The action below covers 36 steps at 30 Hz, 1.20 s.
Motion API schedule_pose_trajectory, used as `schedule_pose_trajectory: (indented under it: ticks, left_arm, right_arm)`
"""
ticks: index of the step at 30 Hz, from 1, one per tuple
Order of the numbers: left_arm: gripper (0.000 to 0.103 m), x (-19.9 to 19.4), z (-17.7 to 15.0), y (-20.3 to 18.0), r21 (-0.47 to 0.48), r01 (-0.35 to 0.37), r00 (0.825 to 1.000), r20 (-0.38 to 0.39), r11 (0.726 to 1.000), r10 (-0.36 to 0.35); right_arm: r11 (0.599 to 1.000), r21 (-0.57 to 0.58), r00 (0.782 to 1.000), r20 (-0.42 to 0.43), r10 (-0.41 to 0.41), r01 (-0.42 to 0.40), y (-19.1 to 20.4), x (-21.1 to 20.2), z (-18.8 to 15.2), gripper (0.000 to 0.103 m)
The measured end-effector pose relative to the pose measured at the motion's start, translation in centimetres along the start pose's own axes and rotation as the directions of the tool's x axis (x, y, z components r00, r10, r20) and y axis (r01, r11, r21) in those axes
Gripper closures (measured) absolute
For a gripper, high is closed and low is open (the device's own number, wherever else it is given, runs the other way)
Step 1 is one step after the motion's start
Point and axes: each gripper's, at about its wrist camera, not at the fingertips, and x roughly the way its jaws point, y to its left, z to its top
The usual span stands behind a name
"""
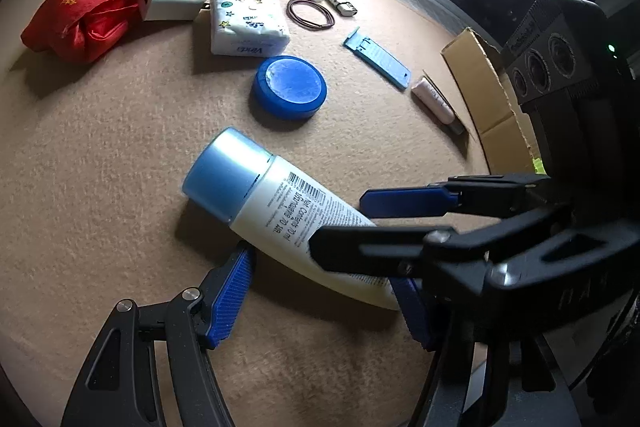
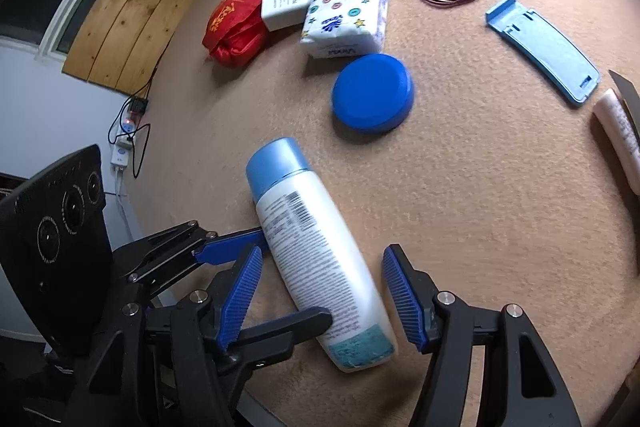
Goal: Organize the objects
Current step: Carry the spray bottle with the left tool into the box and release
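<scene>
Both the left gripper (image 1: pixel 320 291) and right gripper (image 2: pixel 322 297) straddle the lying white bottle (image 2: pixel 320 267), jaws apart, just below the blue lid (image 2: pixel 373 97).

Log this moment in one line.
bottle lying on mat | left claw astride it, contact unclear | right claw open astride it

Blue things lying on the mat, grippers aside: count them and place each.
2. The round blue lid lies mid-mat just below the tissue pack; the flat light-blue cover lies to the right, near the pink tube. None seems hidden.
</scene>
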Motion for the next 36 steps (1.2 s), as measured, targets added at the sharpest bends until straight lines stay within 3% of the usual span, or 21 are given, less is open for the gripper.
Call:
schedule_pose_trajectory:
  ticks: [4, 19, 26, 36]
  left_arm:
    - [0.036, 0.1, 0.2, -0.2, 0.001, 0.008, 1.000, 0.004, 1.000, -0.008]
    - [0.046, 0.8, 1.7, -3.9, 0.063, 0.012, 1.000, 0.009, 0.998, -0.013]
    - [0.046, 1.0, 4.6, -9.1, 0.160, 0.040, 0.999, 0.030, 0.986, -0.045]
    - [0.046, 2.8, 9.2, -18.5, 0.279, 0.108, 0.990, 0.053, 0.954, -0.128]
  right_arm:
    - [1.000, -0.015, 1.000, 0.002, -0.001, 0.001, 0.2, 0.2, -0.1, 0.065]
    - [0.999, 0.044, 0.990, 0.141, -0.026, 0.020, -1.6, -4.8, -1.4, 0.072]
    - [0.995, 0.097, 0.967, 0.246, -0.062, 0.039, -4.1, -10.5, -2.1, 0.073]
    - [0.979, 0.191, 0.918, 0.374, -0.134, 0.065, -10.0, -18.8, -3.6, 0.073]
